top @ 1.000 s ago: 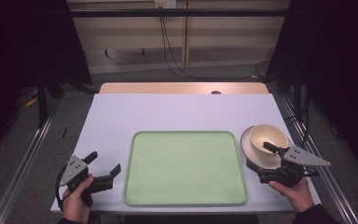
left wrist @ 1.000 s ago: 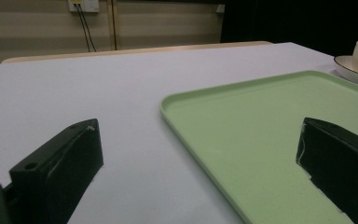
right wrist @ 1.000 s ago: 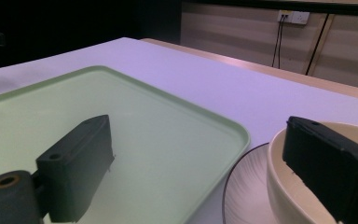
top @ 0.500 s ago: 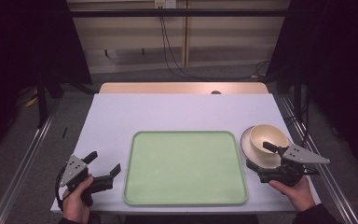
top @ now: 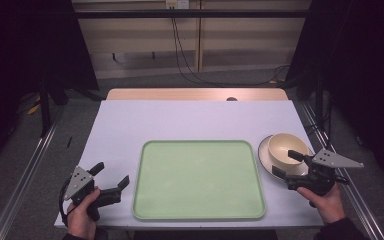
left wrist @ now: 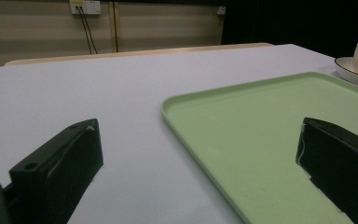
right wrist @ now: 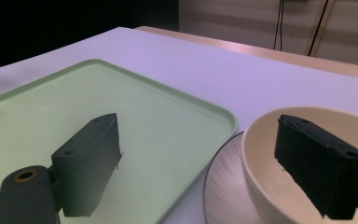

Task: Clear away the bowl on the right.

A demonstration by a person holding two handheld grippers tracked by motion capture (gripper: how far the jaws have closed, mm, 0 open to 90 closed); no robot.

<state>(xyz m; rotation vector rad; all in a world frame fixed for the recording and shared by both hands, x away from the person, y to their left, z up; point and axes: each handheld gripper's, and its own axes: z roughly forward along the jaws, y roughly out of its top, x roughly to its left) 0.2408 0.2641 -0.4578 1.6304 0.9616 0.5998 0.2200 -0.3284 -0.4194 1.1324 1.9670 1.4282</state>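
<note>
Two views cut the bowl short: the left gripper view clips it and its plate at the picture's right edge, and the right gripper view loses the bowl's near side below the frame. The bowl sits on the plate at the tabletop's right edge, just beside the green tray. The right gripper has one jaw over the bowl's hollow and the other outside its rim, above the tray's edge; the jaws stand wide, have just been closing a little, and press on nothing. The left gripper rests by the tray's left edge, jaws wide apart and empty. No writing is legible.
</note>
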